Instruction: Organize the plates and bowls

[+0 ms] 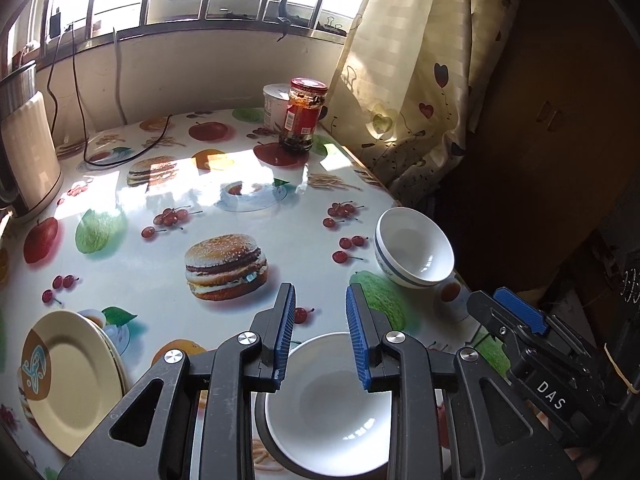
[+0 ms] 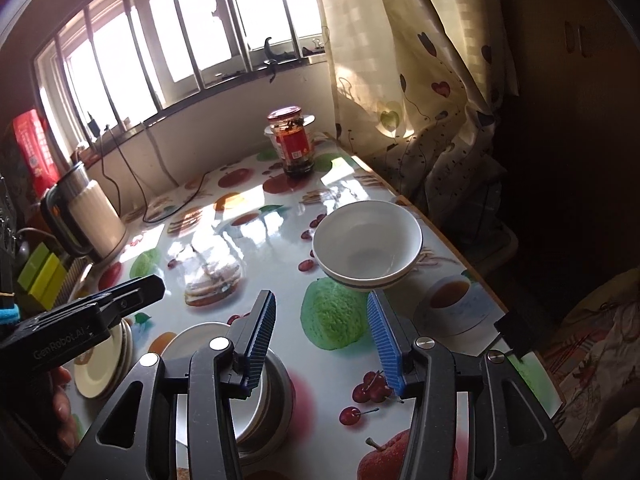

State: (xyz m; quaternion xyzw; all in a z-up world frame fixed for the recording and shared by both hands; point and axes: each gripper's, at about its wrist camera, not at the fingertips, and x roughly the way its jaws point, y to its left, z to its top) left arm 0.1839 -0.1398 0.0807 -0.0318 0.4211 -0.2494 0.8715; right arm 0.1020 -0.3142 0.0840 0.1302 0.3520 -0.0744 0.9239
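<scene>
A white bowl (image 1: 328, 408) sits nested in a darker bowl just below my left gripper (image 1: 322, 332), whose blue pads stand open above its rim and hold nothing. A stack of cream plates (image 1: 72, 376) lies to the left. A second white bowl (image 1: 414, 246) with a blue band stands alone near the table's right edge. In the right wrist view that bowl (image 2: 368, 240) is ahead of my right gripper (image 2: 324, 340), which is open and empty. The nested bowls (image 2: 256, 392) are partly hidden behind its left finger, and the plates (image 2: 102, 364) lie beyond them.
A red-lidded jar (image 1: 302, 114) and a white tub (image 1: 274, 106) stand at the table's far edge. A kettle (image 1: 28, 148) with a cable is at the far left. A curtain (image 1: 404, 92) hangs by the right table edge (image 2: 460, 256). A hand (image 2: 64, 400) holds the left gripper.
</scene>
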